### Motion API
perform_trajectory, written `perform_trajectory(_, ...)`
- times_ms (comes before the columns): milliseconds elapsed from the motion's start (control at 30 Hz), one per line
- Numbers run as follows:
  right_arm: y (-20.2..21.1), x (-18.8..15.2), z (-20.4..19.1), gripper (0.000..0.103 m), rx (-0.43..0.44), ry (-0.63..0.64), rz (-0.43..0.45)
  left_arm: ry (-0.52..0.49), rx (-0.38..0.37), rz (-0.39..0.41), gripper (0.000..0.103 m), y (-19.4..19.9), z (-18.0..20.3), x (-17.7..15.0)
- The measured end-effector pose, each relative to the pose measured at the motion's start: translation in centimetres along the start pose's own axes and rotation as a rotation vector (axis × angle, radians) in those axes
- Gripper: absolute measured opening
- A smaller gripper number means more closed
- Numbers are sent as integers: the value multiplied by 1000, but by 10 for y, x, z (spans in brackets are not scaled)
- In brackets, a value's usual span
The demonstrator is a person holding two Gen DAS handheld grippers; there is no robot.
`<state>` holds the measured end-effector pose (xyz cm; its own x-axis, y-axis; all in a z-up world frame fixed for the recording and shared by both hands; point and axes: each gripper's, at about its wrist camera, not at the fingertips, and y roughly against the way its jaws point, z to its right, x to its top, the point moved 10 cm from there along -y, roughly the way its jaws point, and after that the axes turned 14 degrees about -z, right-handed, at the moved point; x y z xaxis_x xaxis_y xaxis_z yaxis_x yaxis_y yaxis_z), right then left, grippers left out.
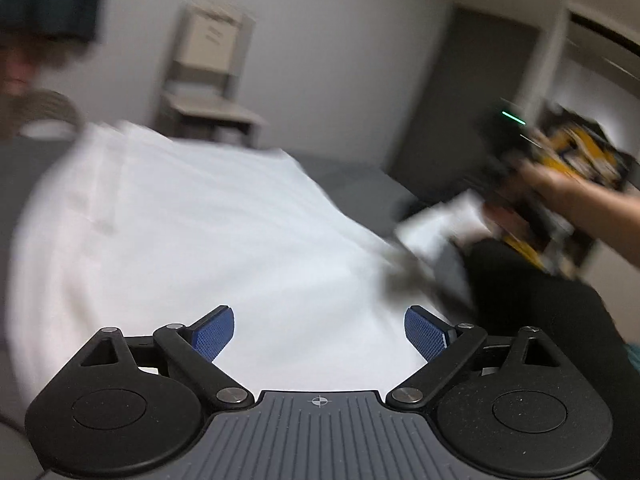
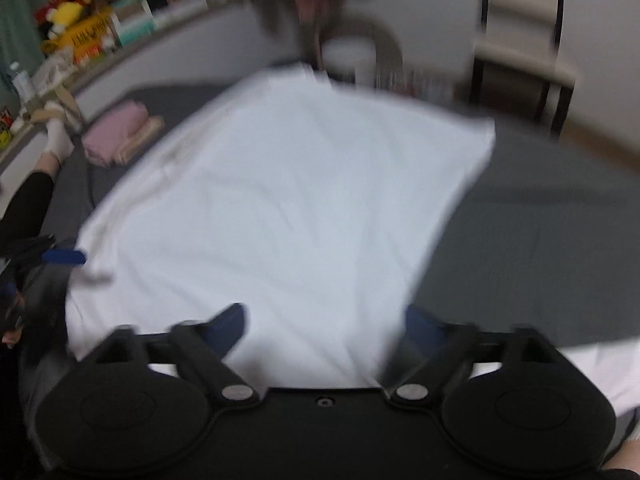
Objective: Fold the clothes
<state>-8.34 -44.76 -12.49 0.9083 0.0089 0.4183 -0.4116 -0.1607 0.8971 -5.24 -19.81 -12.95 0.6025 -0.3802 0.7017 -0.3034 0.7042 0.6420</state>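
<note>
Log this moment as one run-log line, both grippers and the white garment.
left gripper: open, over white garment | right gripper: open, at near edge | garment: spread on grey surface | frames blurred

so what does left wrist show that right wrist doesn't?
Only left wrist: the right gripper from outside, in a blurred hand, over the garment's edge, and a pale chair at the wall.

Only right wrist: a folded pink and beige stack on the grey surface, a cluttered shelf, and the left gripper at frame left.

Both: the white garment spread flat, with open blue-padded fingers above it.
</note>
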Motion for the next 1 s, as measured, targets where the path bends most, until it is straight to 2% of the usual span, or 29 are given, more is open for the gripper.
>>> perform_trajectory(67,10,17,-38,103,-7,11,114,54,85,68,93,16,-31,16)
perform_trajectory(133,12,26,-78,103,45,14,188,135,158,134,93,34,-68,27)
perform_trajectory(200,5,32,-118,103,99,-10,237,223,194,196,93,53,-104,34)
perform_trajectory(267,-4,35,-154,103,136,-27,278,305,205,235,93,66,-137,39)
perform_trajectory(333,-22,38,-196,103,107,-4,282,372,232,233,93,70,-169,45)
perform_trajectory(400,-44,38,-238,103,65,82,256,425,261,218,93,71,-198,50)
perform_trajectory(500,-73,32,-291,103,-104,290,221,462,287,153,93,61,-231,58)
perform_trajectory(567,-95,27,-320,99,-276,464,211,470,261,109,93,49,-240,60)
perform_trajectory(633,-119,21,-335,71,-400,591,171,481,223,94,93,45,-246,51)
perform_trajectory(667,-128,18,-339,55,-428,622,147,486,205,97,93,43,-245,47)
perform_trajectory(700,-133,18,-339,52,-452,637,134,492,190,98,93,41,-245,42)
perform_trajectory(767,-143,17,-339,52,-499,664,110,502,182,69,93,36,-243,30)
perform_trajectory(867,-158,17,-351,52,-587,771,98,517,167,11,93,28,-244,15)
perform_trajectory(967,-172,16,-359,46,-661,861,93,498,132,8,93,25,-236,19)
perform_trajectory(1000,-176,18,-357,40,-674,867,96,488,126,10,93,24,-233,22)
